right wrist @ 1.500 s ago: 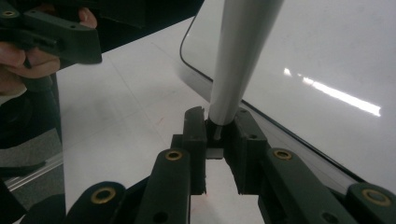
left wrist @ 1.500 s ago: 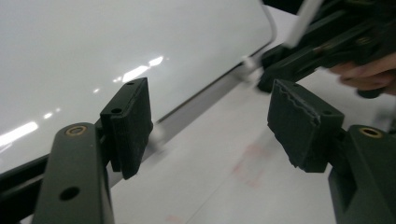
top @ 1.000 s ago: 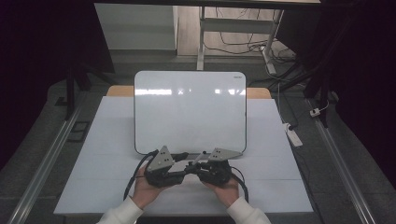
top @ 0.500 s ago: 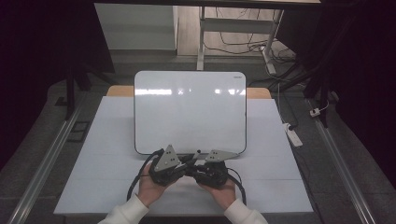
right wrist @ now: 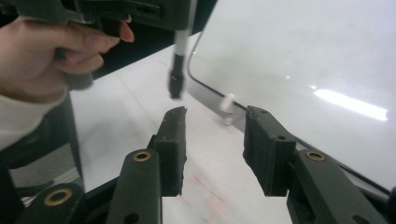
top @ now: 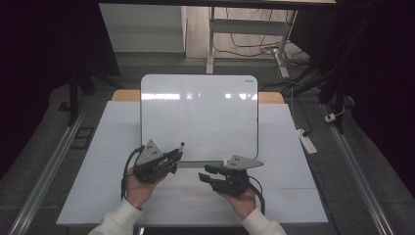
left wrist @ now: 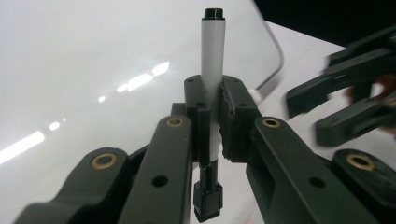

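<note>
A white marker (left wrist: 212, 70) with black ends stands upright between the pads of my left gripper (left wrist: 215, 95), which is shut on its barrel. In the high view the left gripper (top: 172, 156) hovers at the whiteboard's (top: 199, 115) lower left edge, and the marker (top: 181, 147) sticks out toward the board. My right gripper (right wrist: 214, 128) is open; its jaws have just been opening and nothing is between them. It sits a short way to the right (top: 204, 175), over the white table (top: 288, 191). A small blurred white piece (right wrist: 228, 105) lies by the board's edge.
The whiteboard lies flat across the middle of the table. A white power strip (top: 307, 140) and cables lie on the floor to the right. Desk legs (top: 211, 44) stand behind the table, and metal rails (top: 44, 171) run along both sides.
The two grippers were together at the front centre and have drawn apart. The left one moved left with the marker in it. The right jaws opened.
</note>
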Available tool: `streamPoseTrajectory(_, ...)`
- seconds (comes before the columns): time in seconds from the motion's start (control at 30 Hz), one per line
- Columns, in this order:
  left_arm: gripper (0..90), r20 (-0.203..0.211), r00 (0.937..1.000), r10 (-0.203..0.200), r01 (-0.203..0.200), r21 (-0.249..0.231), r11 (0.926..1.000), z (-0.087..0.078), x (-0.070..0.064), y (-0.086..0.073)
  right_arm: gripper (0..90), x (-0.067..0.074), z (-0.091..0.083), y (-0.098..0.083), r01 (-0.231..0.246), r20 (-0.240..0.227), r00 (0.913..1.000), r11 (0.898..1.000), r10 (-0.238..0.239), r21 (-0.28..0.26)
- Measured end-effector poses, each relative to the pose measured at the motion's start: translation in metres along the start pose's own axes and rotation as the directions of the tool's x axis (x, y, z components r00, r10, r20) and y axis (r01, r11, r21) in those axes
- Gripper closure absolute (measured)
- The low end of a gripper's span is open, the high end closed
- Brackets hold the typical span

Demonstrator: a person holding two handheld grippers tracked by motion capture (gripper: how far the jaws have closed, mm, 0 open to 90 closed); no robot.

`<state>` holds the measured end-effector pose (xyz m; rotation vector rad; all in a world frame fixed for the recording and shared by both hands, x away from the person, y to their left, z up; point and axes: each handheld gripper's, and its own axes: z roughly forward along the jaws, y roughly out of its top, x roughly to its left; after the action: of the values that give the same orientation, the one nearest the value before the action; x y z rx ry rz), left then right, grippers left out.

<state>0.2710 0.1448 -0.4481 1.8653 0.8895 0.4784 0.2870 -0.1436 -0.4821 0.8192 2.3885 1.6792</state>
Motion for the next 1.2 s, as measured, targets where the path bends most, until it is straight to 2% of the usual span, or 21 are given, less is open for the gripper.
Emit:
streamPoseTrajectory(0.2, 82.2, -0.062, 0.9957, -0.068, 0.069, 0.007, 0.9976, -0.009, 0.025, -0.006, 53.7, -0.013, -0.021, -0.004, 0.030, 0.084, 0.9960, 1.000, -0.030, -0.001)
streamPoseTrajectory(0.33, 82.2, -0.105, 0.9885, -0.109, 0.111, 0.014, 0.9937, -0.010, 0.039, -0.009, 51.2, -0.022, -0.039, -0.008, 0.055, 0.144, 0.9881, 0.998, -0.053, -0.009)
streamPoseTrajectory(0.6, 82.1, -0.162, 0.9726, -0.167, 0.173, 0.026, 0.9845, -0.001, 0.061, -0.015, 46.7, -0.036, -0.067, -0.017, 0.061, 0.213, 0.9753, 0.998, -0.057, -0.016)
streamPoseTrajectory(0.77, 82.0, -0.193, 0.9651, -0.177, 0.188, 0.038, 0.9815, 0.009, 0.068, -0.016, 46.2, -0.041, -0.074, -0.021, 0.040, 0.231, 0.9722, 0.999, -0.037, -0.010)
streamPoseTrajectory(0.93, 82.0, -0.229, 0.9599, -0.162, 0.176, 0.040, 0.9836, 0.016, 0.072, -0.017, 46.1, -0.043, -0.078, -0.024, 0.026, 0.239, 0.9706, 1.000, -0.023, -0.009)
streamPoseTrajectory(1.2, 81.7, -0.247, 0.9544, -0.167, 0.183, 0.040, 0.9824, 0.027, 0.078, -0.016, 46.1, -0.044, -0.079, -0.026, 0.021, 0.244, 0.9697, 1.000, -0.019, -0.002)
